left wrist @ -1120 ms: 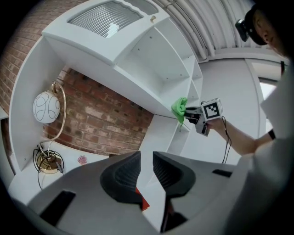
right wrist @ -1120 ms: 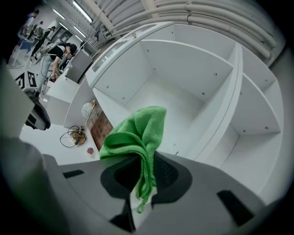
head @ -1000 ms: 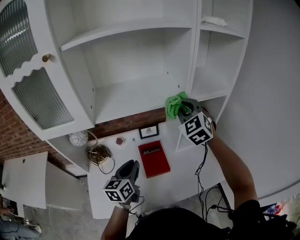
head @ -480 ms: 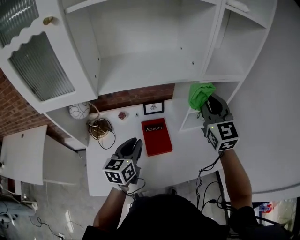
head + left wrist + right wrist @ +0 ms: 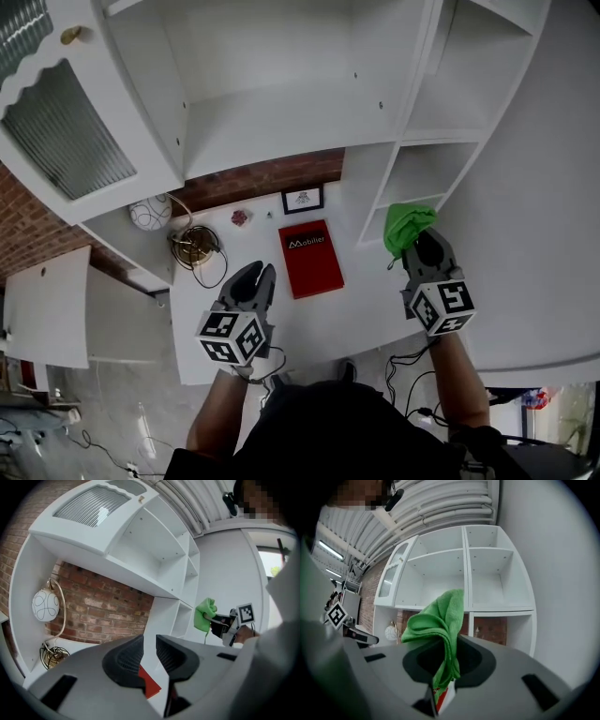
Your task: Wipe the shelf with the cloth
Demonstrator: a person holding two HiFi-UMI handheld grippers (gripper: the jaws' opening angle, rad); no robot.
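We see the bright green cloth (image 5: pixel 409 228), a soft, nappy bunch of crumpled folds, clamped between the dark ribbed jaws of the right gripper (image 5: pixel 419 246) at the mouth of the smooth white shelf's (image 5: pixel 419 141) low right compartment, while the left gripper (image 5: pixel 253 279) hangs empty, its jaws barely parted.

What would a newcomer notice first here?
The bright green cloth clamped in the right gripper, held near the white shelf unit's lower right cubby. Then the red book lying flat on the white desk, with the left gripper beside it, jaws slightly apart and empty.
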